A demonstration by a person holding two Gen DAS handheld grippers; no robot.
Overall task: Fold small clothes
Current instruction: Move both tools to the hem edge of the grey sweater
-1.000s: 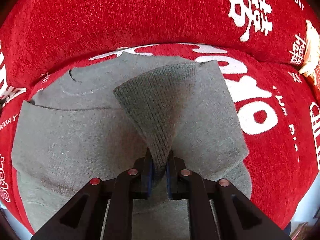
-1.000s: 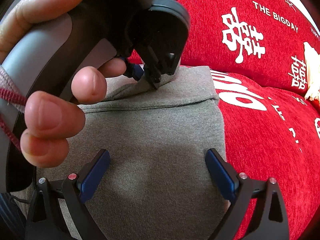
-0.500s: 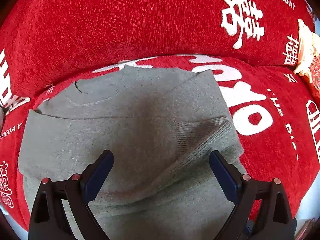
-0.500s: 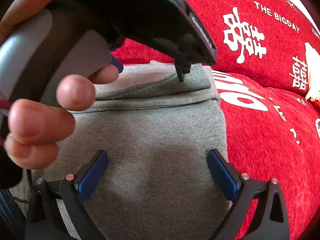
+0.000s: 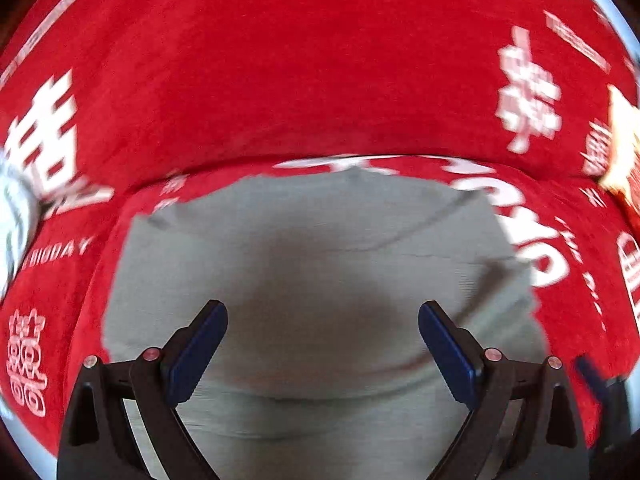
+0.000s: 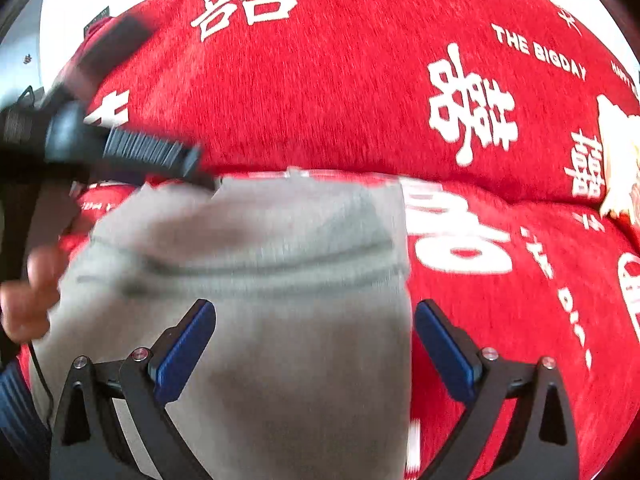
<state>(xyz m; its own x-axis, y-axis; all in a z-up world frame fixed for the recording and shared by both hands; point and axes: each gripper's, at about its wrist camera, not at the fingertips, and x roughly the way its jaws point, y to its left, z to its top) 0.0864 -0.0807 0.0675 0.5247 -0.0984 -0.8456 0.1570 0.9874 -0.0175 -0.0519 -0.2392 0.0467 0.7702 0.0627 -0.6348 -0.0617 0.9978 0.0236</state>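
I have the red plush sofa cover with white lettering [image 5: 320,80] under everything, seat and backrest alike. Spread flat on the seat lies the grey knitted sweater [image 5: 320,260], its sides already turned in. I judge it soft, light and limp, likely to drape and slide on itself, so I would take it at the near hem corners. My left claw [image 5: 322,344] hangs spread above its middle, holding nothing. My right claw [image 6: 314,344] is spread too, straddling the sweater's right edge. A cream tasselled thing [image 6: 620,168] sits far right, well apart. Nothing stands in the way.
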